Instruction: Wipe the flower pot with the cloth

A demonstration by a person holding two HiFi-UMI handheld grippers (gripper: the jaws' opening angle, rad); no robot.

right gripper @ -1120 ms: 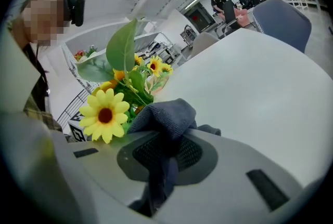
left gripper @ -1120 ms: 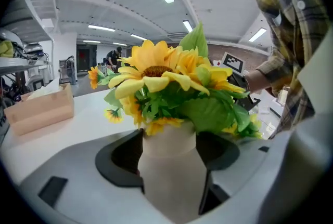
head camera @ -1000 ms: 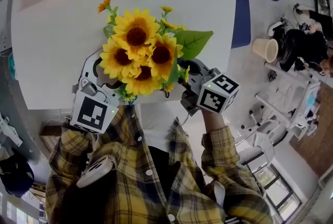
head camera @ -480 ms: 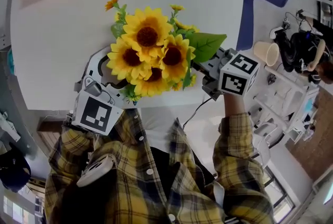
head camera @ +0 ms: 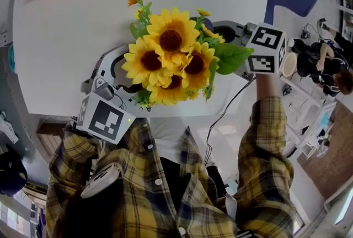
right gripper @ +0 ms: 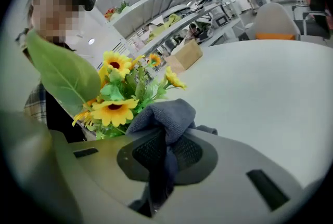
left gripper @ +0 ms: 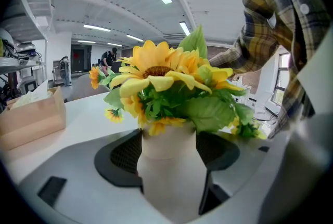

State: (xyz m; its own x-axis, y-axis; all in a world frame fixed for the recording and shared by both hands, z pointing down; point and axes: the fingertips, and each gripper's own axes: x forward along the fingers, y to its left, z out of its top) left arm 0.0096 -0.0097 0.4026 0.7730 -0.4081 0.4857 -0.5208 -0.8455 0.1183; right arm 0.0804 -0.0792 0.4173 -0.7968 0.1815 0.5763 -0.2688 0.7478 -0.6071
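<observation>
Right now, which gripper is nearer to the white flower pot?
Left. The left gripper is shut on the white flower pot; the right gripper, shut on a grey cloth, is beside the yellow sunflowers, off the pot.

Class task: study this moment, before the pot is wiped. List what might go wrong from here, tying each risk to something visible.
1. The flowers overhang the pot, held only by the left hand-held gripper; a firm wipe might twist or tip it.
2. The cloth in the right hand-held gripper sits beside the big leaf and may snag it.
3. The pot seems near the table edge; a slip may drop it.
</observation>
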